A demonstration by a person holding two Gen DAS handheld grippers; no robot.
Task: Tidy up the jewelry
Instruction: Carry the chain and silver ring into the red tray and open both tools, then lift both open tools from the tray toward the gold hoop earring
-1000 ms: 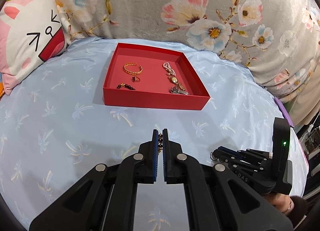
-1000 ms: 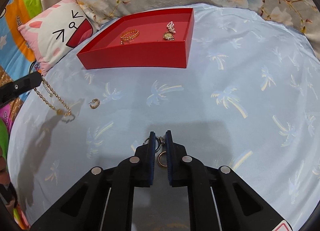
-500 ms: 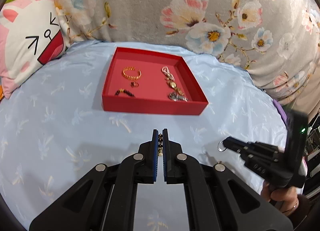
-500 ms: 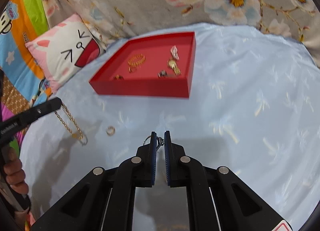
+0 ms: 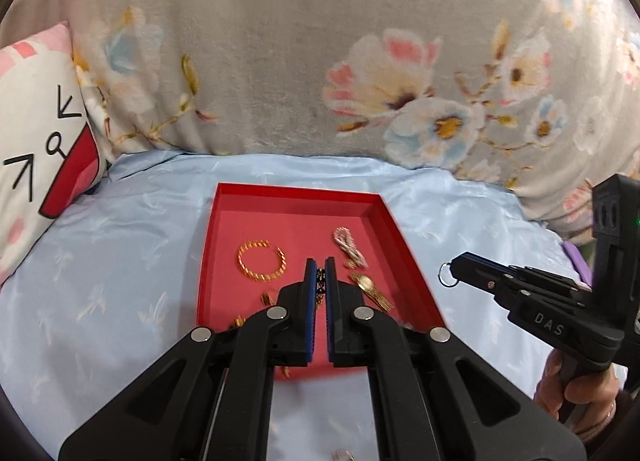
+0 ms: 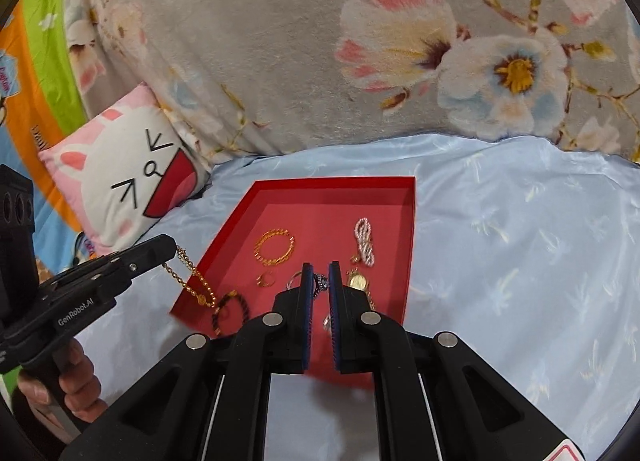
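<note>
A red tray [image 5: 404, 245] [image 6: 411, 229] lies on the blue sheet and holds a gold bangle [image 5: 261, 260] [image 6: 274, 247], a pearl bracelet [image 5: 349, 246] [image 6: 365, 241], a gold watch [image 5: 368, 286] [image 6: 357, 282], a small ring [image 6: 265, 280] and a dark bead bracelet [image 6: 229, 311]. My left gripper [image 5: 319, 273] [image 6: 173, 249] is shut on a gold chain [image 6: 194, 281] that hangs over the tray's left edge. My right gripper [image 6: 319, 281] [image 5: 454, 267] is shut on a silver ring [image 5: 446, 274] [image 6: 320, 283] above the tray.
A floral grey cushion [image 5: 320, 61] rises behind the tray. A white and pink cat pillow [image 5: 32, 133] [image 6: 128, 181] lies at the left. A small metal piece [image 5: 340, 454] lies on the blue sheet [image 6: 520, 261] at the near edge.
Both grippers have moved forward from the sheet to over the red tray, each carrying its piece. The tray now fills the middle of both views.
</note>
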